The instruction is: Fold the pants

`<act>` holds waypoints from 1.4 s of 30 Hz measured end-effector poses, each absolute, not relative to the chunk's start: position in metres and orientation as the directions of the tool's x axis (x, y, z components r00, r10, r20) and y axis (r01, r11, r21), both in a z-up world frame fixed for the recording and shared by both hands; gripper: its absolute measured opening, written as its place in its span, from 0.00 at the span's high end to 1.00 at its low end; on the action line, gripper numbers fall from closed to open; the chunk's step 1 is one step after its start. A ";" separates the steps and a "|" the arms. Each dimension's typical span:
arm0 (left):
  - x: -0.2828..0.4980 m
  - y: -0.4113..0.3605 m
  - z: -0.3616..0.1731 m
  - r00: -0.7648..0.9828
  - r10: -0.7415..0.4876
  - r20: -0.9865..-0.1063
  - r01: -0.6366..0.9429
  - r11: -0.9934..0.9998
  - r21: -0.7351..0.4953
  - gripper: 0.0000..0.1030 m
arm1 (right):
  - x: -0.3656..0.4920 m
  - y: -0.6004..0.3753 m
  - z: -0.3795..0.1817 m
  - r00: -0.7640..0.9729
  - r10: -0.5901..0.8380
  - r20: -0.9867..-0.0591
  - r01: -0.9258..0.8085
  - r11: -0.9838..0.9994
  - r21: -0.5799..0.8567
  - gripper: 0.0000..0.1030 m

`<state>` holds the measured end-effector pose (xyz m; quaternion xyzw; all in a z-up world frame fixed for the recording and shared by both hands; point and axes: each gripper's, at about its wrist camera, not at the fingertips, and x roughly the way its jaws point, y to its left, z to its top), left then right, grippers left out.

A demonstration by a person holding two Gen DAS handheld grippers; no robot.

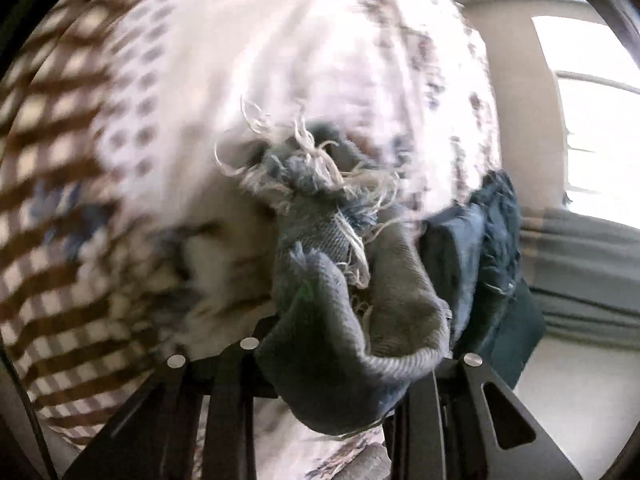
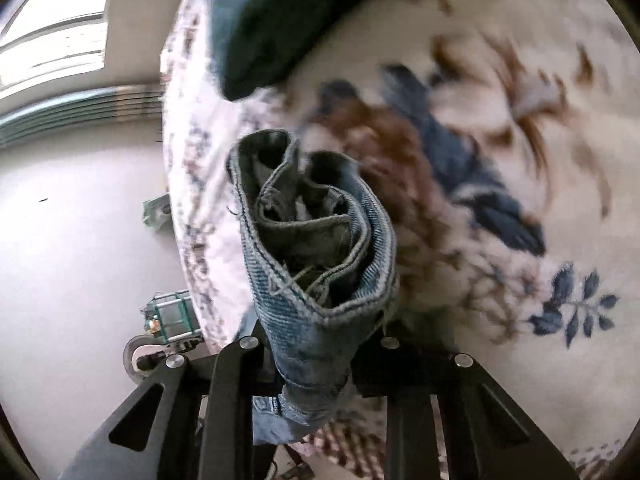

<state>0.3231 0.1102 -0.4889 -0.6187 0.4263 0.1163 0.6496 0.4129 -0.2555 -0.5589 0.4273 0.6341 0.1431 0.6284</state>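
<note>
Closest, left gripper [image 1: 340, 364]: a frayed grey-blue hem of the pants [image 1: 332, 280] is seen clamped at lower centre of its view, jaws closed on the cloth.
Right gripper [image 2: 316, 360]: a bunched, stitched denim edge is seen pinched at lower centre; the cloth is gripped.
Pants position: both ends are held lifted above the bedspread [image 2: 500, 160]; a dark fold is seen at the top of the right view.
Risk: the frayed threads could be judged a weak hold, and a hem could slip out if the cloth is swung fast.
Axis: the long axis cannot be told; each gripped end points away from its camera.
Farthest: a window [image 2: 52, 28] is seen upper left.
</note>
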 end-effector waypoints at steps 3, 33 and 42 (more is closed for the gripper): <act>0.358 0.112 -0.465 0.621 -0.406 -0.670 -0.643 0.225 -0.732 0.77 | 0.433 -0.261 -0.528 0.202 0.718 -0.666 0.358 0.579 0.733 0.76; 0.734 -0.019 -0.521 0.444 -0.739 -0.507 -0.265 0.432 -0.862 0.77 | 0.613 -0.442 -0.561 0.636 0.479 -0.606 0.471 0.382 0.795 0.77; 0.705 -0.010 -0.535 0.414 -0.712 -0.567 -0.307 0.477 -0.824 0.69 | 0.624 -0.436 -0.561 0.569 0.489 -0.661 0.464 0.473 0.749 0.67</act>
